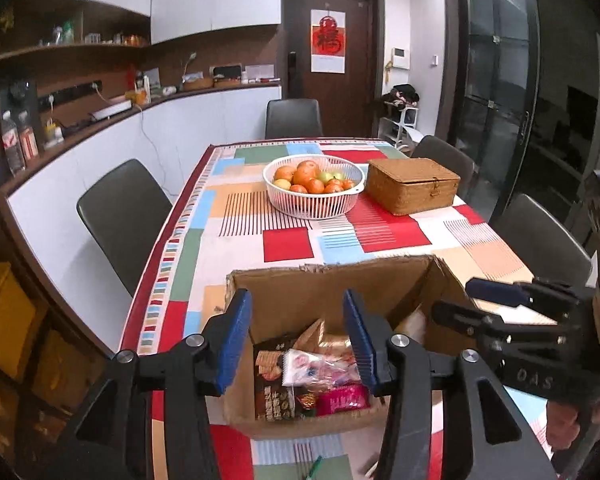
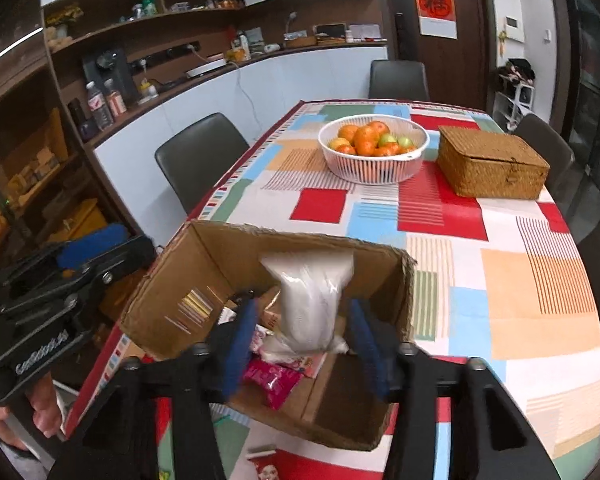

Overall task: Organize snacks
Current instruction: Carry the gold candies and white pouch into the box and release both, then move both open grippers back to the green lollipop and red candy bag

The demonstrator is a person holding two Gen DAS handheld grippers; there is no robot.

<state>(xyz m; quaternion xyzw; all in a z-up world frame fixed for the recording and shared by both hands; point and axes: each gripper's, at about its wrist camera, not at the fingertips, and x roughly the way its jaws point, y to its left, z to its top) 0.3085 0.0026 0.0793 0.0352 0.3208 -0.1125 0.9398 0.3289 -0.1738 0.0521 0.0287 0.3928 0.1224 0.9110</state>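
Observation:
An open cardboard box [image 1: 324,292] [image 2: 204,276] stands on the table's near end and holds several snack packets: a dark brown one [image 1: 272,384], a clear one [image 1: 320,368] and a pink one [image 1: 342,400] [image 2: 272,380]. My left gripper [image 1: 298,340] [image 2: 60,272] hovers over the box's left side, jaws apart with nothing gripped. My right gripper [image 2: 303,344] [image 1: 500,304] is above the box's right side. A blurred white bag [image 2: 308,304] hangs between its blue pads [image 2: 240,344] over the box, with gaps on both sides.
Farther along the patterned tablecloth [image 1: 288,244] stand a white basket of fruit [image 1: 314,188] [image 2: 374,152] and a shut wicker box [image 1: 412,188] [image 2: 492,164]. Dark chairs [image 1: 124,216] ring the table. Another packet [image 2: 264,464] lies on the near table edge. A hand [image 2: 46,412] holds the left gripper.

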